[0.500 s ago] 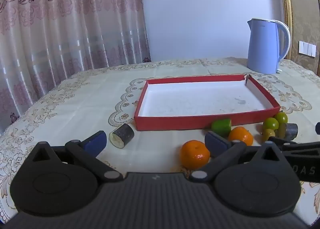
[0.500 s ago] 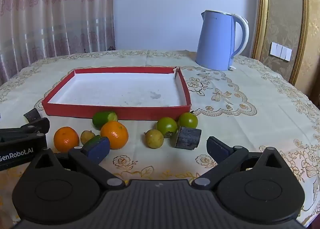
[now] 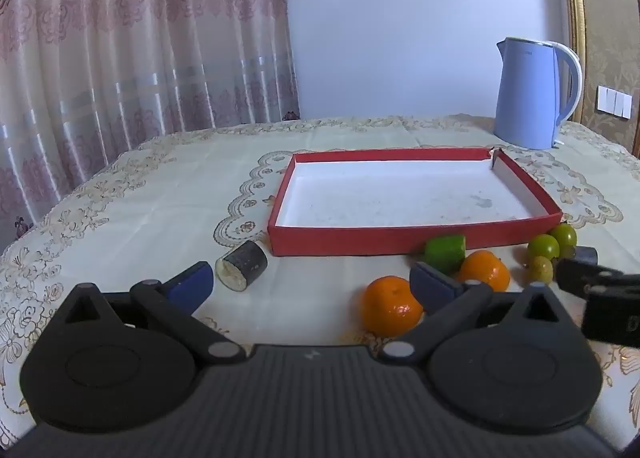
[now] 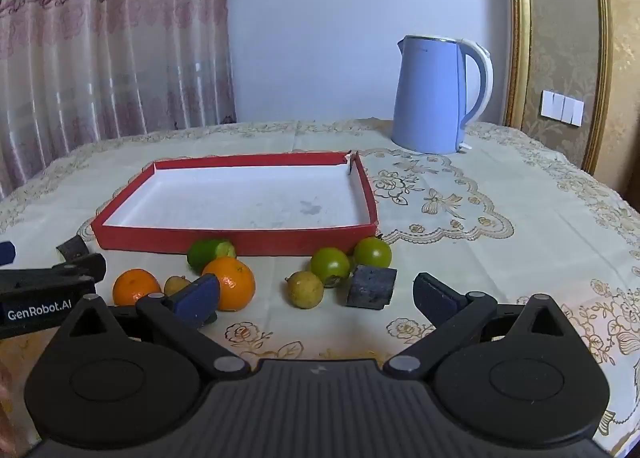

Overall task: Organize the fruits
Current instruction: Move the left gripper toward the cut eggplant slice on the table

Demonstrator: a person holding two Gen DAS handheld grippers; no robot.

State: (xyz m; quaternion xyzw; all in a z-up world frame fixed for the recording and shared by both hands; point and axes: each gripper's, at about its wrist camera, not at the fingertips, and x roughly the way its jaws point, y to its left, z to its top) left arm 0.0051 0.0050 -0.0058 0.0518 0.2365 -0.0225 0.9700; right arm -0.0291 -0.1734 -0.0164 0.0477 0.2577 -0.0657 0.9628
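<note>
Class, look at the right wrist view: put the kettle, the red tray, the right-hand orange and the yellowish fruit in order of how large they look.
1. red tray
2. kettle, though it stands farther back
3. right-hand orange
4. yellowish fruit, smallest

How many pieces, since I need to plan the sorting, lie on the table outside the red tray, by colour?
Orange mandarins: 2
Green round fruits: 2
Green cut piece: 1
Yellowish small fruits: 2
Dark cut pieces: 2
Total: 9
</note>
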